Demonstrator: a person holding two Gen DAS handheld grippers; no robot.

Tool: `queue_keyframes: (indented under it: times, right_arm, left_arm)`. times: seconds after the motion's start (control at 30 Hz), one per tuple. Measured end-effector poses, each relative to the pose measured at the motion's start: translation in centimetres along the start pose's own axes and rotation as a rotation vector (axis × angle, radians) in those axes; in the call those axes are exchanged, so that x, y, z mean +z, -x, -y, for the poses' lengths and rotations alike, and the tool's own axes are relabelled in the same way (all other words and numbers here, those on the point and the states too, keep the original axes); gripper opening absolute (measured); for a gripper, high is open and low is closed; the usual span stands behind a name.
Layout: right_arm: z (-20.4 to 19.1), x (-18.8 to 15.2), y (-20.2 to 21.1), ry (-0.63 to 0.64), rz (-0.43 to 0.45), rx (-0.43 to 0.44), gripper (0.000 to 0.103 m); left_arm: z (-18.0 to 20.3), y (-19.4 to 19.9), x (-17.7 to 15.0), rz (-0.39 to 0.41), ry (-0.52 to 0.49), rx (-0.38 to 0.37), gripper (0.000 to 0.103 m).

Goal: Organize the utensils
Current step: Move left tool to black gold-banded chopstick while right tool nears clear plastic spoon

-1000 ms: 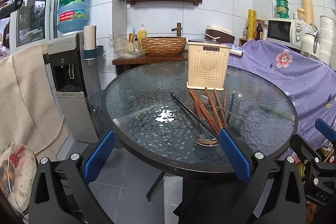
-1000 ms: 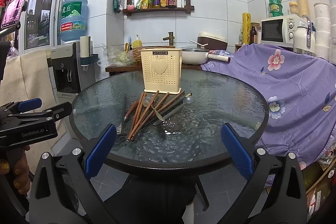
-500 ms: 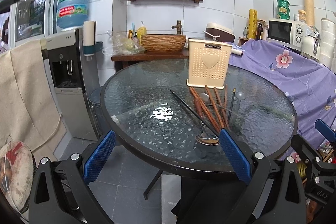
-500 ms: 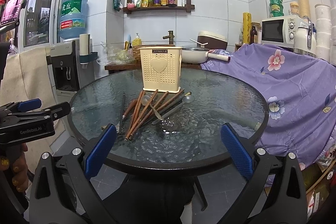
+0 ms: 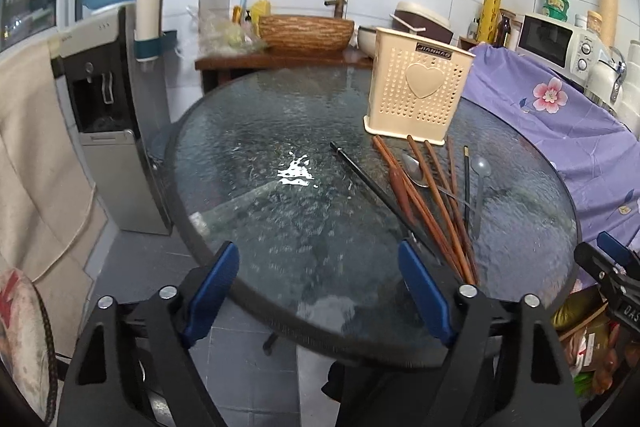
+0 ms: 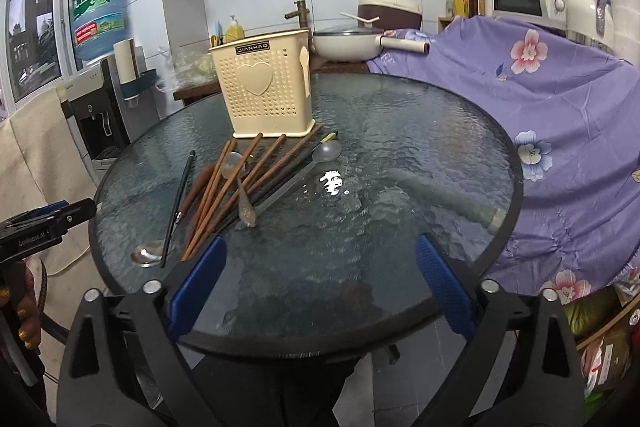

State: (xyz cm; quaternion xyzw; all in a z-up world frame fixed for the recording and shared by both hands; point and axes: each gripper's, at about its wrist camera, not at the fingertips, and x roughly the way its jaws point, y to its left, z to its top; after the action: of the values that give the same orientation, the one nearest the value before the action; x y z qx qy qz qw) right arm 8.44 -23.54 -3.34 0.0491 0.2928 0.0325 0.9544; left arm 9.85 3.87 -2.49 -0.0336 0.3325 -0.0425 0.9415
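**Utensils loose on bench, holder unfilled; both jaws empty and narrowing**

The utensils lie in one overlapping heap on the glass bench (image 6: 400, 155), just in front of the cream holder (image 6: 266, 87): brown chopsticks (image 6: 224, 195), a black chopstick (image 5: 372, 183) set slightly apart, a grey spoon (image 5: 479, 183) and a metal spoon (image 6: 146, 255) near the bench edge. Nothing shows above the holder's rim.

Handling, in my judgement: every piece is light, stiff and thin. The chopsticks are round and lie flat on hard, slick, textured glass, so they may roll or skate away under a closing pinch. I would take one across its shaft near the thicker end, where it sits proud of its neighbours. The spoons are best taken by the handle.

My left gripper (image 5: 320, 291) and right gripper (image 6: 318, 283) are both apart with nothing between them.

Against the earlier frames: both jaws have just been closing somewhat, still empty, and both views now sit nearer the bench and tilted. The utensils lie unchanged.
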Motion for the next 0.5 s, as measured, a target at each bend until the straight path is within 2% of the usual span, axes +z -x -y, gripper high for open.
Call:
queue_keyframes:
  times: [0.2, 0.37, 0.5]
  right_arm:
    - [0.0, 3.4, -4.0, 0.010, -0.080, -0.011, 0.079]
    - [0.7, 6.4, -9.1, -0.055, -0.169, 0.001, 0.067]
    - [0.8, 7.7, -12.4, -0.077, -0.215, -0.024, 0.061]
  left_arm:
    - [0.0, -3.9, 2.7, -0.089, -0.007, -0.027, 0.061]
    - [-0.3, -6.8, 5.3, -0.136, -0.007, -0.037, 0.057]
    - [0.0, -8.8, 7.2, -0.173, -0.019, -0.052, 0.053]
